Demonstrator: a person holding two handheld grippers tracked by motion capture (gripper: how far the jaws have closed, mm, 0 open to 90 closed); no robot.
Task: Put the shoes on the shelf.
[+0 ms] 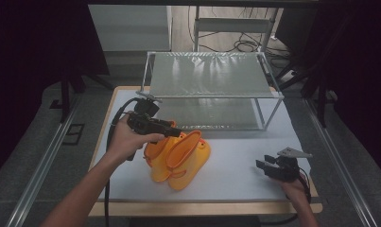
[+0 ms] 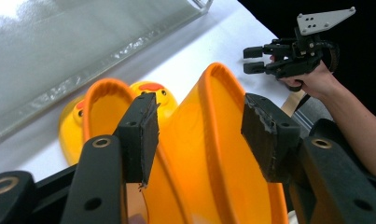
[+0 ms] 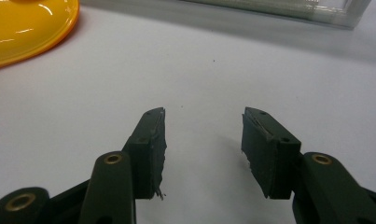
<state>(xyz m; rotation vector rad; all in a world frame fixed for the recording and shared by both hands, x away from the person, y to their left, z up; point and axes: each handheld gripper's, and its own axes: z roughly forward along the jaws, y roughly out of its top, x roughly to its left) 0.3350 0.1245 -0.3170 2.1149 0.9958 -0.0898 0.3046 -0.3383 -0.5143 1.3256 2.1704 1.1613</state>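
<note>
Hovering over 2 yellow boots [image 1: 178,158], the left gripper [image 2: 197,135] gapes open

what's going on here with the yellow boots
A person works at a white table with a tool in each hand. The left tool hangs open over a pair of yellow duck-faced rubber boots, its pads on either side of one boot's top rim without pressing it. The right tool rests open and empty near the table's right edge. A wire shelf stands behind.

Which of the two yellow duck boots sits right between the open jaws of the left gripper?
The right-hand boot in the left gripper view: its tall shaft rim stands between the open pads, untouched. The other boot lies left of them.
</note>
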